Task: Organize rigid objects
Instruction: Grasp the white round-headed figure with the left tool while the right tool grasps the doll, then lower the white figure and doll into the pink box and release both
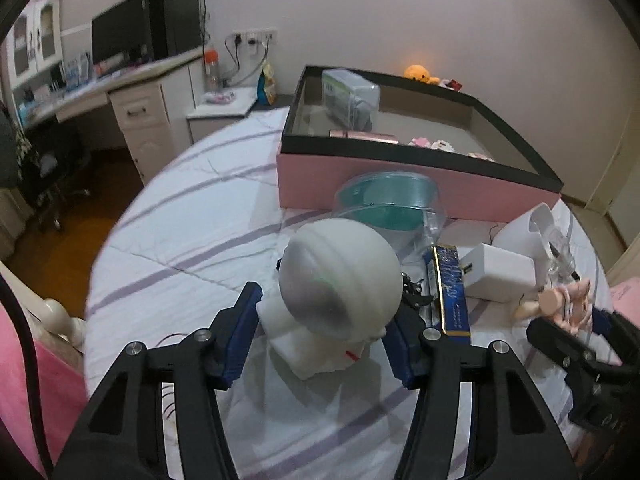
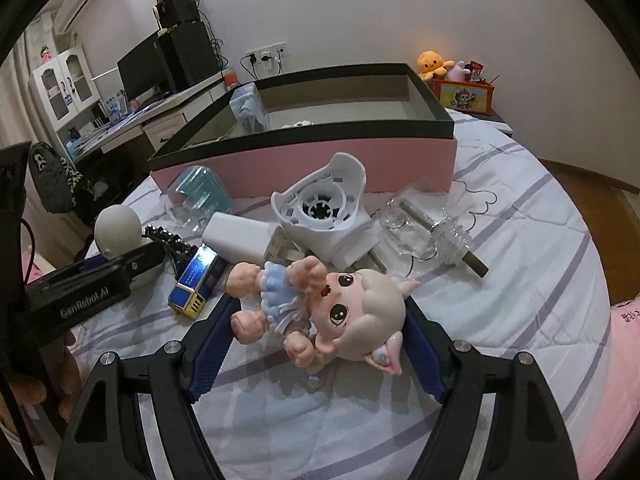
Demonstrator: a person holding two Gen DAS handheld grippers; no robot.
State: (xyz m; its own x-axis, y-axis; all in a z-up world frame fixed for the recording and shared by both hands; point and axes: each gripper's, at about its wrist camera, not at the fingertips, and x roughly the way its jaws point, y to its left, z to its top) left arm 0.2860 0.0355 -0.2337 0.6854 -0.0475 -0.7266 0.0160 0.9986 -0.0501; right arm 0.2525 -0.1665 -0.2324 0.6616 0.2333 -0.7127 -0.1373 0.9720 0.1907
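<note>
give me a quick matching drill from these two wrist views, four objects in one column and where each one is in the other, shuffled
Things:
1. doll
2. round-headed white figure
3. teal clear container
4. blue and gold box

Places:
A. against the near wall of the pink box
B. between the right gripper fingers
C. flat on the striped bedsheet, beside the white block
D. between the left gripper fingers

Pairs: 1-B, 2-D, 3-A, 4-C
</note>
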